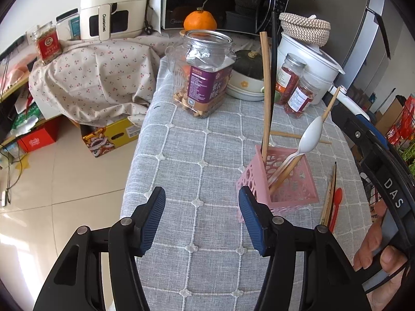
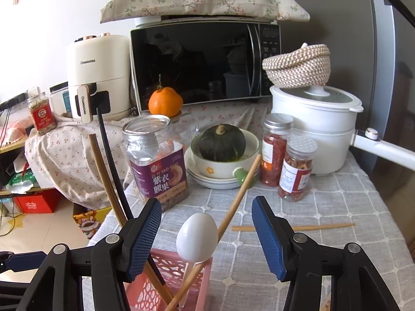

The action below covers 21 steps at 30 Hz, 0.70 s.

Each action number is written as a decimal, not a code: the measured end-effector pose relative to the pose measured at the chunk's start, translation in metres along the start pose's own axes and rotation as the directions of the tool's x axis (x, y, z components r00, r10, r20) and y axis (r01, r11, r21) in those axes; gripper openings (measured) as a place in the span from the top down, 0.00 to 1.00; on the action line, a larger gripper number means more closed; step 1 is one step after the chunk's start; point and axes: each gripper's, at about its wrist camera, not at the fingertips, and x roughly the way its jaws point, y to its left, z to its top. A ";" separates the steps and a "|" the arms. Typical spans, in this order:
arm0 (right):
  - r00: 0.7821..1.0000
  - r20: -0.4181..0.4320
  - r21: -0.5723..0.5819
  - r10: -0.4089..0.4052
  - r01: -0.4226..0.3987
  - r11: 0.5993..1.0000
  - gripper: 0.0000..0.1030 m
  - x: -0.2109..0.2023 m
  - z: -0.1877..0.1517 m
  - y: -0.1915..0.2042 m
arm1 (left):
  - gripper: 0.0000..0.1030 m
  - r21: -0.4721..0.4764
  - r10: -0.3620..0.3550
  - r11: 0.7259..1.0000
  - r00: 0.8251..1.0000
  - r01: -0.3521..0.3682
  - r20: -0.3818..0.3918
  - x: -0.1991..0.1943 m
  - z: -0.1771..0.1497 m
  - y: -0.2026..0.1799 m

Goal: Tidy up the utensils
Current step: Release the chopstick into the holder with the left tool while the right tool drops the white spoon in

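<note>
A pink perforated basket [image 1: 285,186] stands on the grey checked tablecloth [image 1: 202,142]. In it lean a white spoon [image 1: 311,134], a brown chopstick [image 1: 265,90], a black chopstick [image 1: 273,51] and a light wooden chopstick [image 2: 238,197]. My left gripper [image 1: 201,190] is open and empty, low over the cloth just left of the basket. My right gripper [image 2: 205,200] hangs open above the basket [image 2: 181,267]; the spoon's bowl [image 2: 197,237] stands between its jaws, untouched. One chopstick [image 2: 293,228] lies loose beyond the basket. More chopsticks [image 1: 328,202] and a red spoon [image 1: 337,204] lie to its right.
Behind the basket stand a nut jar [image 1: 205,75], two spice jars [image 1: 295,88], a bowl with a dark squash [image 1: 249,77] and a white pot [image 1: 311,59]. A microwave [image 2: 197,62] and an air fryer [image 2: 98,77] sit further back. The table's left edge [image 1: 137,155] drops to tiled floor.
</note>
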 end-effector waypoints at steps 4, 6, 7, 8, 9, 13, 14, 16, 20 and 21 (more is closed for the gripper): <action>1.000 -0.021 0.036 0.023 -0.022 0.999 0.35 -0.012 0.004 -0.017 | 0.37 0.029 -0.013 0.999 1.000 0.013 0.008 -0.005 -0.003 -0.012; 0.999 -0.035 0.062 0.032 -0.030 0.998 0.34 -0.019 0.005 -0.027 | 0.35 0.048 -0.020 0.999 1.000 0.019 0.008 -0.007 -0.005 -0.019; 0.998 -0.043 0.076 0.036 -0.033 0.997 0.33 -0.022 0.005 -0.032 | 0.35 0.058 -0.022 0.998 1.000 0.021 0.008 -0.007 -0.006 -0.023; 0.998 -0.053 0.090 0.040 -0.035 0.995 0.32 -0.025 0.006 -0.037 | 0.34 0.067 -0.025 0.997 1.000 0.024 0.008 -0.008 -0.007 -0.027; 0.997 -0.062 0.102 0.043 -0.037 0.994 0.31 -0.028 0.005 -0.043 | 0.33 0.076 -0.027 0.997 1.000 0.027 0.008 -0.009 -0.008 -0.031; 0.993 -0.109 0.133 0.039 -0.024 0.991 0.28 -0.038 0.002 -0.064 | 0.31 0.114 -0.039 0.993 0.999 0.037 0.011 -0.013 -0.011 -0.047; 0.992 -0.122 0.141 0.036 -0.019 0.990 0.28 -0.041 0.000 -0.069 | 0.30 0.122 -0.042 0.992 0.999 0.041 0.011 -0.014 -0.012 -0.051; 0.988 -0.151 0.158 0.032 -0.008 0.987 0.27 -0.044 -0.004 -0.081 | 0.29 0.139 -0.049 0.989 0.999 0.047 0.012 -0.015 -0.013 -0.059; 0.979 -0.204 0.201 0.014 0.028 0.979 0.26 -0.051 -0.011 -0.106 | 0.28 0.171 -0.061 0.984 0.998 0.058 0.009 -0.016 -0.016 -0.080; 0.976 -0.218 0.211 0.010 0.037 0.977 0.26 -0.052 -0.014 -0.112 | 0.28 0.180 -0.063 0.982 0.998 0.061 0.008 -0.017 -0.017 -0.085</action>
